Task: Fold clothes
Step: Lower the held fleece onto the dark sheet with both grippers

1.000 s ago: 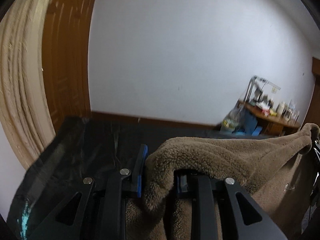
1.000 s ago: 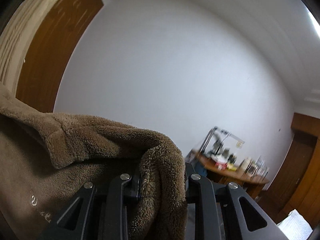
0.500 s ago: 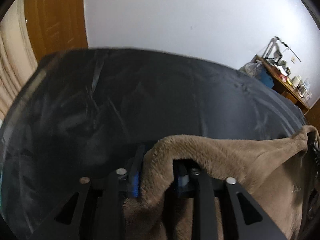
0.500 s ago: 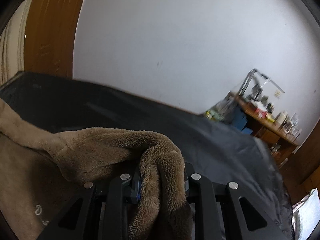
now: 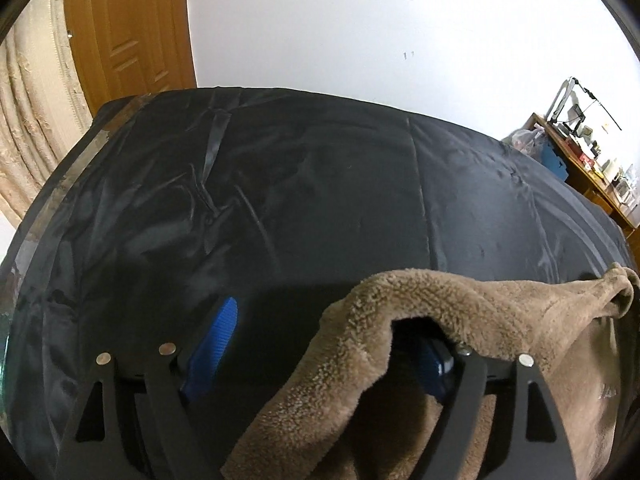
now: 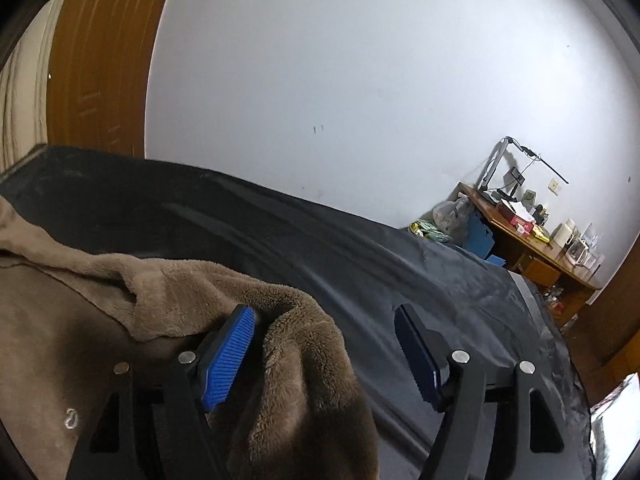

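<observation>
— Nearest the left camera, what are the left tongs [image 5: 326,344] doing?
— Their jaws are opening. The brown fleece garment [image 5: 460,304] hangs loose between them, draped over the right-hand finger; the left blue pad [image 5: 214,344] is bare and apart from the cloth.
— And the right tongs [image 6: 324,354]?
— Opening too. The brown fleece garment [image 6: 288,360] lies against the left blue pad [image 6: 228,360], but the other pad stands clear, so nothing is pinched.
— Where does the garment lie?
— At the near edge of the black-covered surface [image 5: 320,200], stretched between the two tongs.
— Farther off?
— A wooden door [image 5: 128,28] at the left, a white wall [image 6: 360,80], and a cluttered wooden desk [image 6: 532,240] at the far right.
</observation>
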Action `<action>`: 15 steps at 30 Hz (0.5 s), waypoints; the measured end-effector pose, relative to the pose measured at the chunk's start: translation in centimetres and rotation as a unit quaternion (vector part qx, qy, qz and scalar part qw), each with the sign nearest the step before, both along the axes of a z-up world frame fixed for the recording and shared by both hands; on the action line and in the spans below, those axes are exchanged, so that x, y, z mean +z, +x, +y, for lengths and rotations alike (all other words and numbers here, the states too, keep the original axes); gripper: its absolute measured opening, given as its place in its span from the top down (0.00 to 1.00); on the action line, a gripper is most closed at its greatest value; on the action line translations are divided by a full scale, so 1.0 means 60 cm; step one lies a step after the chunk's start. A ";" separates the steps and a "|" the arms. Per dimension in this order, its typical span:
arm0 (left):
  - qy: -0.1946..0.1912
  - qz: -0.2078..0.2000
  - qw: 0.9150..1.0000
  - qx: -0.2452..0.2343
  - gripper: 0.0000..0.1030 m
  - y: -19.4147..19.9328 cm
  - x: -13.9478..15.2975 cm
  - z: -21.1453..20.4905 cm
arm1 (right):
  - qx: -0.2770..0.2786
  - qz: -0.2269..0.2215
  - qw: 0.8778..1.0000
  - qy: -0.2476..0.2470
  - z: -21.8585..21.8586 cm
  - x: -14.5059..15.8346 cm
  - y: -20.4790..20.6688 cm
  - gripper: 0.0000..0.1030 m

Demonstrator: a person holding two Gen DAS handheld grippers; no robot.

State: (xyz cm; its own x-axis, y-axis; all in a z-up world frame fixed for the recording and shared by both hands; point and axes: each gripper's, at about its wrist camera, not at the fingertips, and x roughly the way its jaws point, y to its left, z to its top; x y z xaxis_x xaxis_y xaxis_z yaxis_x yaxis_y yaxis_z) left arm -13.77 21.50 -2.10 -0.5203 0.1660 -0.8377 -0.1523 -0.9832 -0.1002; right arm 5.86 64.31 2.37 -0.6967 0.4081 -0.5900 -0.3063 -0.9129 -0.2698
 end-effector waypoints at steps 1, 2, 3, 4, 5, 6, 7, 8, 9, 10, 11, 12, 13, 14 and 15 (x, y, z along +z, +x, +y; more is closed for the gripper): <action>0.004 -0.006 1.000 0.001 0.18 -0.002 0.004 -0.003 | 0.006 -0.001 1.000 -0.005 0.007 -0.002 0.000 0.28; 0.009 -0.008 1.000 0.000 0.18 -0.001 0.012 -0.008 | 0.014 -0.004 1.000 -0.011 0.016 -0.004 -0.001 0.27; 0.010 -0.007 1.000 0.000 0.18 -0.001 0.017 -0.012 | 0.028 -0.006 0.999 -0.014 0.016 -0.002 0.000 0.27; 0.008 -0.005 1.000 0.002 0.18 0.001 0.024 -0.016 | 0.041 -0.009 0.999 -0.015 0.008 0.003 0.002 0.27; 0.000 -0.003 1.000 0.006 0.18 0.006 0.033 -0.023 | 0.054 -0.015 0.998 -0.014 0.001 0.007 0.002 0.27; -0.005 -0.001 1.000 0.007 0.18 0.011 0.040 -0.027 | 0.069 -0.022 0.997 -0.013 -0.005 0.010 0.001 0.27; -0.009 0.002 1.000 0.004 0.18 0.019 0.048 -0.031 | 0.082 -0.027 0.996 -0.013 -0.010 0.012 0.000 0.28; -0.013 0.005 1.000 0.000 0.18 0.028 0.056 -0.035 | 0.096 -0.032 0.995 -0.015 -0.015 0.012 -0.001 0.28; -0.017 0.007 1.000 -0.004 0.18 0.036 0.061 -0.037 | 0.114 -0.041 0.992 -0.021 -0.021 0.012 -0.004 0.28; -0.021 0.009 1.000 -0.009 0.18 0.045 0.066 -0.038 | 0.129 -0.048 0.990 -0.024 -0.036 0.013 -0.002 0.28; -0.028 0.012 0.999 -0.018 0.18 0.057 0.071 -0.035 | 0.138 -0.056 0.989 -0.023 -0.047 0.011 -0.003 0.27; -0.036 0.015 0.999 -0.028 0.18 0.069 0.076 -0.032 | 0.147 -0.065 0.987 -0.021 -0.054 0.007 -0.005 0.27; -0.040 0.016 0.998 -0.039 0.18 0.078 0.078 -0.028 | 0.152 -0.072 0.986 -0.020 -0.058 0.003 -0.008 0.27; -0.040 0.016 0.997 -0.058 0.18 0.085 0.076 -0.022 | 0.156 -0.079 0.984 -0.021 -0.060 -0.002 -0.011 0.27; -0.039 0.015 0.996 -0.078 0.18 0.090 0.073 -0.016 | 0.159 -0.086 0.983 -0.022 -0.062 -0.007 -0.014 0.27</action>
